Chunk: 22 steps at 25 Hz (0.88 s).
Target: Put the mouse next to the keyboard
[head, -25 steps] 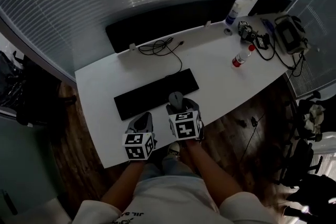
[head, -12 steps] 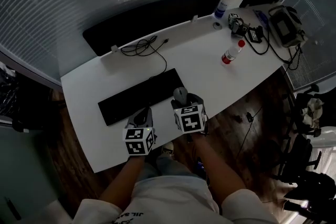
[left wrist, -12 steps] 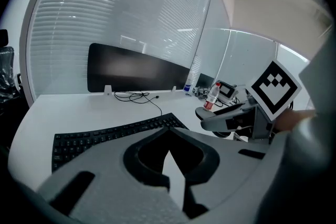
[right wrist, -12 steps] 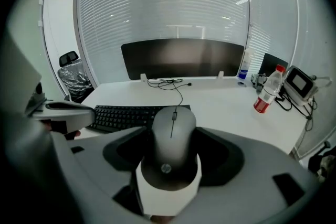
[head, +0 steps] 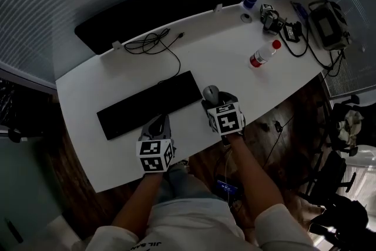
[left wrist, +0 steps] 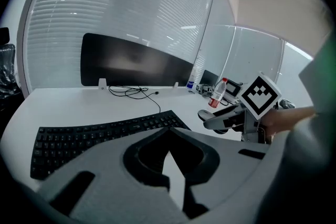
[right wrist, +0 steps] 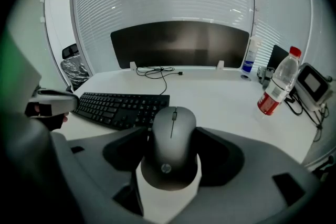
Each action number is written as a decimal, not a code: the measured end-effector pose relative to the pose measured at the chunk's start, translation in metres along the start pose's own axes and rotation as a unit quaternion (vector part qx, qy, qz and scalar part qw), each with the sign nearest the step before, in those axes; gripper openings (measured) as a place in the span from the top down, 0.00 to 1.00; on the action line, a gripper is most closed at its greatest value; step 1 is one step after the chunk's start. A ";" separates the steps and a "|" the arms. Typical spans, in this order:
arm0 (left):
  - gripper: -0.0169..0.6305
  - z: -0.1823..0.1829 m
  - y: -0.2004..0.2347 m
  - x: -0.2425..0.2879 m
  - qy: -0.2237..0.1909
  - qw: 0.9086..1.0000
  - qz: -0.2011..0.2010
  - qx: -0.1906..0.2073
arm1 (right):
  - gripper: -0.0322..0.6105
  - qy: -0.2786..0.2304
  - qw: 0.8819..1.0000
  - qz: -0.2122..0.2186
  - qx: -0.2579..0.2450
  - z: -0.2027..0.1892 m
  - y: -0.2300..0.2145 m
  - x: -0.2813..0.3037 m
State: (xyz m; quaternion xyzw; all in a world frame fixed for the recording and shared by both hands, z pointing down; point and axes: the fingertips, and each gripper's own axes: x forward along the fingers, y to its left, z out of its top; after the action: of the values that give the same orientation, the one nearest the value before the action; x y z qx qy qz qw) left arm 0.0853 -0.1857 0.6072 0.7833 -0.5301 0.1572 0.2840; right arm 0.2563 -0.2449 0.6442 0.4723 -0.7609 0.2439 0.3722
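A black keyboard [head: 150, 104] lies slanted on the white table [head: 88, 144]. A grey mouse [head: 211, 93] sits just off the keyboard's right end, and my right gripper [head: 215, 100] is shut on it. In the right gripper view the mouse [right wrist: 170, 147] fills the gap between the jaws, which press on both its sides. Whether it rests on the table cannot be told. My left gripper [head: 157, 123] hovers at the keyboard's front edge. Its jaws meet at the tips [left wrist: 169, 132] with nothing between them.
A water bottle with a red label [head: 262, 54] stands to the right. A black cable [head: 153, 44] lies behind the keyboard, near a long black panel [head: 164, 9]. Small devices and a grey case [head: 329, 23] crowd the far right corner. The table's front edge runs just below both grippers.
My right gripper has carried the mouse from in front of the keyboard to just right of its right end. The left gripper has shifted a little rightward along the keyboard's front.
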 end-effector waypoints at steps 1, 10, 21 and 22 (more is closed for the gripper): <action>0.97 -0.002 0.000 0.003 0.002 1.000 0.002 -0.003 | 0.50 0.002 1.000 0.003 -0.001 -0.001 -0.004 0.006; 0.97 -0.016 -0.002 0.024 0.020 1.000 0.005 -0.003 | 0.50 0.026 0.999 0.033 -0.024 -0.008 -0.029 0.054; 0.97 -0.021 -0.001 0.030 0.027 1.000 0.009 -0.007 | 0.50 0.048 0.998 0.041 -0.020 -0.024 -0.042 0.072; 0.97 -0.021 -0.001 0.030 0.027 1.000 0.009 -0.007 | 0.50 0.048 0.998 0.042 -0.020 -0.025 -0.043 0.073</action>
State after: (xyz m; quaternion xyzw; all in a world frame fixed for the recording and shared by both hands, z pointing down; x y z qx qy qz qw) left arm 0.0992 -0.1945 0.6398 0.7721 -0.5304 0.1768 0.3022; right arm 0.2831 -0.2841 0.7184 0.4200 -0.7663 0.2666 0.4065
